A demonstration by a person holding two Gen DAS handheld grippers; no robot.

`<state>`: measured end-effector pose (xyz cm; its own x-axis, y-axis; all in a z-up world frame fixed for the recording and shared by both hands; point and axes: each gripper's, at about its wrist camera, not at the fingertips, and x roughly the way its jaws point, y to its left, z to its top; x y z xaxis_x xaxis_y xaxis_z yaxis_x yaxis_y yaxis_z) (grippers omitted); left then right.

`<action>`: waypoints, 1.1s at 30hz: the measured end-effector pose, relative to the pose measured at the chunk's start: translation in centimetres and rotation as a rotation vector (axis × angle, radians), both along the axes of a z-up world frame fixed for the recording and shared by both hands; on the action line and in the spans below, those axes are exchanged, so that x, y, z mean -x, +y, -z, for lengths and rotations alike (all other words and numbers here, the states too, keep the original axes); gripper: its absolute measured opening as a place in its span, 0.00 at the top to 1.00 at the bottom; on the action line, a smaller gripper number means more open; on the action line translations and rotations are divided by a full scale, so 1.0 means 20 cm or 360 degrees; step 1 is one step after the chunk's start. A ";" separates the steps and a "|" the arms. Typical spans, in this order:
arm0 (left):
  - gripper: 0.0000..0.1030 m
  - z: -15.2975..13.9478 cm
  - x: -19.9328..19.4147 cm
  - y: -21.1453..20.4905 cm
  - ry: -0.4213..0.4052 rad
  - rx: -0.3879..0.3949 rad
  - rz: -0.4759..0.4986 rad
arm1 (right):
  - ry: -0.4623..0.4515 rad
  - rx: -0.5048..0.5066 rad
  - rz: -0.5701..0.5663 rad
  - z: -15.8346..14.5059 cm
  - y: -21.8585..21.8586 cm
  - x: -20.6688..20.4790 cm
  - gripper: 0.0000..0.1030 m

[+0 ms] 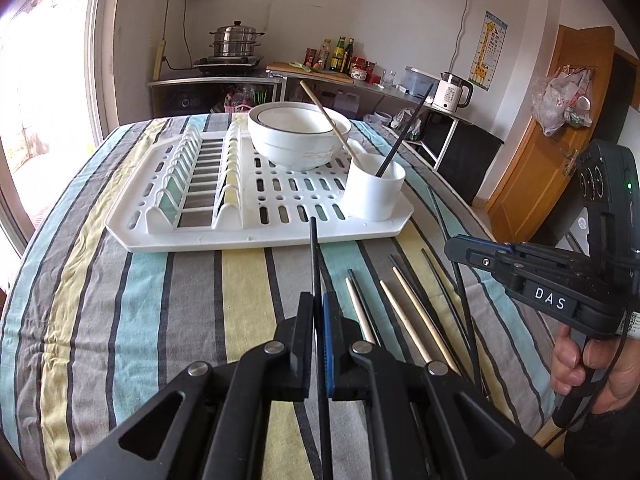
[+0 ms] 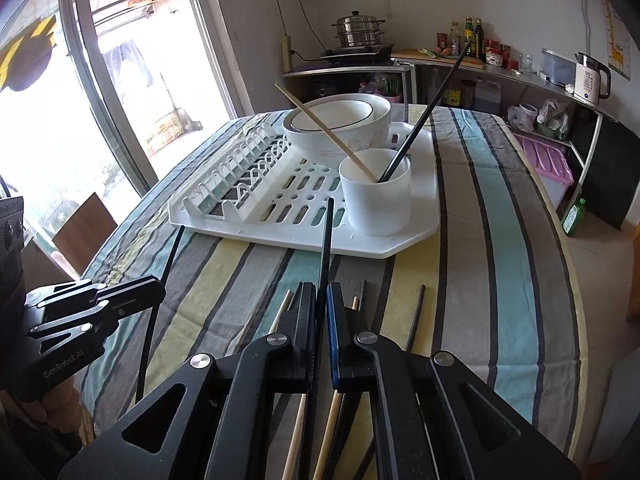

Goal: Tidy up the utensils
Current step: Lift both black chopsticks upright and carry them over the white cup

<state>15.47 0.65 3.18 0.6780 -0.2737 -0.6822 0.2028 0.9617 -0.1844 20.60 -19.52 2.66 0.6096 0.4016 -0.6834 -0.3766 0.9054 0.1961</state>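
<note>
My left gripper is shut on a black chopstick that points toward the white drying rack. My right gripper is shut on another black chopstick; in the left wrist view it holds that chopstick above the table at the right. A white cup on the rack's near right corner holds one wooden chopstick and one black chopstick. Several wooden and black chopsticks lie loose on the striped cloth in front of the rack. In the right wrist view the cup stands straight ahead.
Stacked white bowls sit on the rack behind the cup. The rack's plate slots are on its left. The table has a striped cloth. A window is at the left, kitchen shelves behind, a wooden door at the right.
</note>
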 end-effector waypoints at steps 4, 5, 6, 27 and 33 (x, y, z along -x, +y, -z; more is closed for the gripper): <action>0.95 -0.10 0.03 0.01 -0.0084 0.0011 0.0006 | -0.0074 -0.0041 0.0003 -0.09 -0.02 0.05 0.95; 0.95 -0.12 0.03 0.01 -0.0103 0.0011 0.0006 | -0.0091 -0.0052 0.0004 -0.11 -0.03 0.06 0.95; 0.95 -0.15 0.04 0.01 -0.0123 0.0010 0.0008 | -0.0108 -0.0062 0.0003 -0.12 -0.03 0.07 0.95; 0.96 -0.32 0.28 0.03 -0.0325 0.0057 0.0066 | -0.0330 -0.0157 0.0017 -0.28 -0.09 0.30 0.95; 0.96 -0.33 0.26 0.04 -0.0331 0.0064 0.0067 | -0.0355 -0.0171 0.0042 -0.31 -0.12 0.31 0.95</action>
<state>10.27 1.55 9.74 0.7902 -0.3292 -0.5169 0.2805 0.9442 -0.1725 14.46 -21.97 8.93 0.7517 0.4468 -0.4850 -0.3979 0.8938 0.2067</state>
